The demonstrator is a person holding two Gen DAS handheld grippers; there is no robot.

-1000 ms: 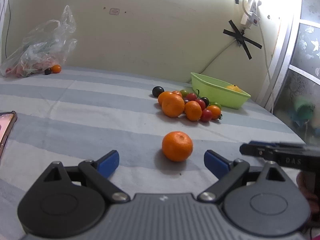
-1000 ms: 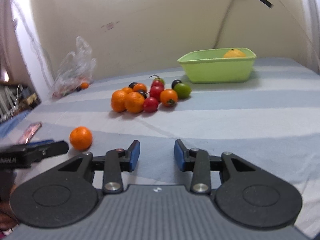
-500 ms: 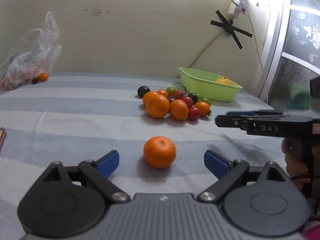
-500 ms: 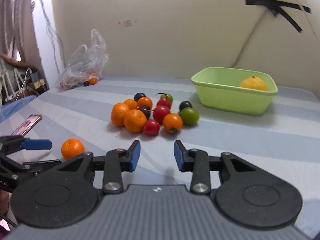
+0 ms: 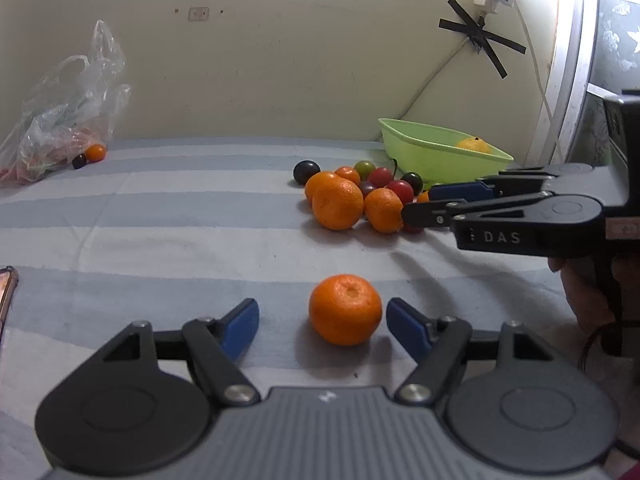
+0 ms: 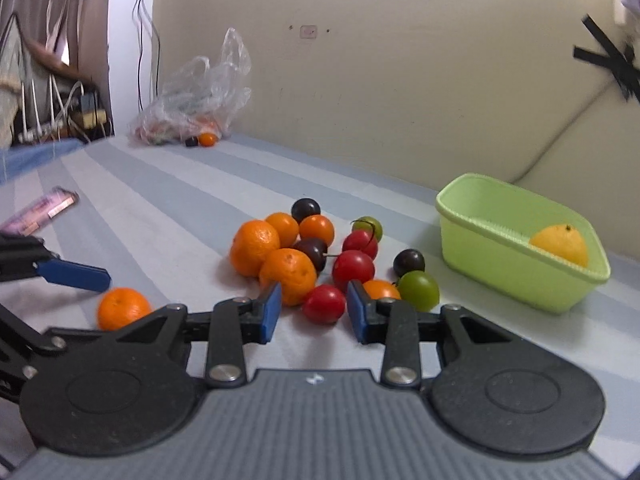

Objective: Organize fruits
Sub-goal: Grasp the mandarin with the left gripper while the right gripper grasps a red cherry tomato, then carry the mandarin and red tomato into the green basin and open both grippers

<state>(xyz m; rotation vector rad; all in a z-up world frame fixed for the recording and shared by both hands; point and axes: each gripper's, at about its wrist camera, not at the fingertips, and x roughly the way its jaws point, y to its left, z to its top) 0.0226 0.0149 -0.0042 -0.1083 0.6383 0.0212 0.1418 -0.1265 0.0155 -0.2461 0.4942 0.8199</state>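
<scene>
Here, both grippers are lining up on fruit, with neither one holding anything.

The left gripper [image 5: 322, 320] is sitting wide open around a lone mandarin [image 5: 345, 309] at lower centre of its view; the fruit is lying between the blue pads, nearer the right-hand one, seemingly untouched. The right gripper [image 6: 313, 309] is hovering partly open, its pads framing a red tomato [image 6: 324, 304] at the near edge of the fruit pile [image 6: 320, 252] in mid-frame. The green basket [image 6: 500, 264], at the right of that view, is holding one yellow-orange fruit [image 6: 560, 245]. Judging by this, the grasp step is in hand: next, closing gently on each fruit, then carrying it to the basket.
</scene>
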